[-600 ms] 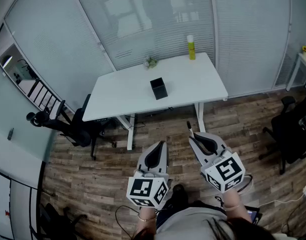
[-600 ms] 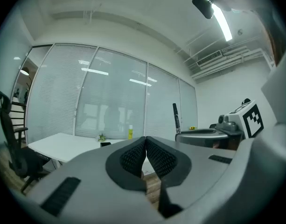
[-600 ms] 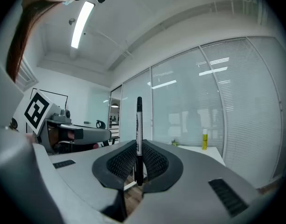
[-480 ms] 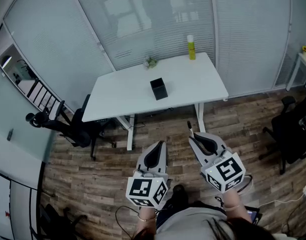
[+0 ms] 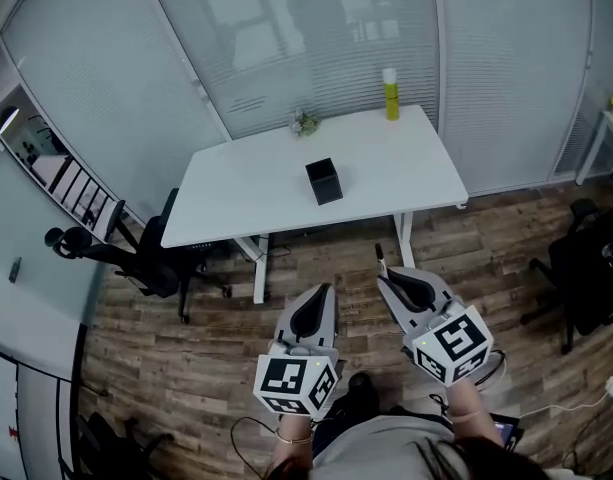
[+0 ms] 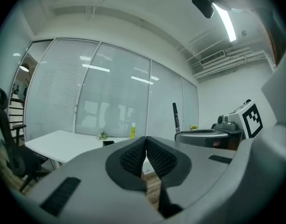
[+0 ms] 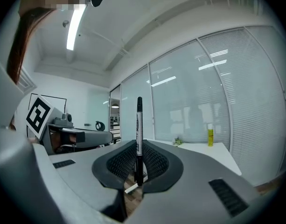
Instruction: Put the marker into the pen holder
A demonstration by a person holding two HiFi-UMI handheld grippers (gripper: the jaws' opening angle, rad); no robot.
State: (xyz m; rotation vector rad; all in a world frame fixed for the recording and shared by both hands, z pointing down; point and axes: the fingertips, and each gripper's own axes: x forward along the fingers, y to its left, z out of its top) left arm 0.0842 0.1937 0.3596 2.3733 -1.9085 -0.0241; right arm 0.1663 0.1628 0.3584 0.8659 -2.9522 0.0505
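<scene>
The right gripper (image 7: 139, 161) is clamped on a black marker (image 7: 139, 125), which stands upright between its pads. The left gripper (image 6: 145, 144) has its jaws pressed together with nothing in them. Both are held low over a wood plank floor (image 5: 486, 253), well short of the white table (image 5: 236, 188). The black pen holder (image 5: 324, 181) stands near the table's middle, open end up. A yellow bottle (image 5: 391, 95) and a small plant (image 5: 304, 124) sit at the far edge, well apart from it, against a glass wall with blinds (image 5: 316, 38). A black office chair (image 5: 136, 258) stands by the table's left end and another chair (image 5: 586, 268) is off to the right. The marker's barrel carries print too small to read, and each gripper's cube shows black-and-white square patterns.
</scene>
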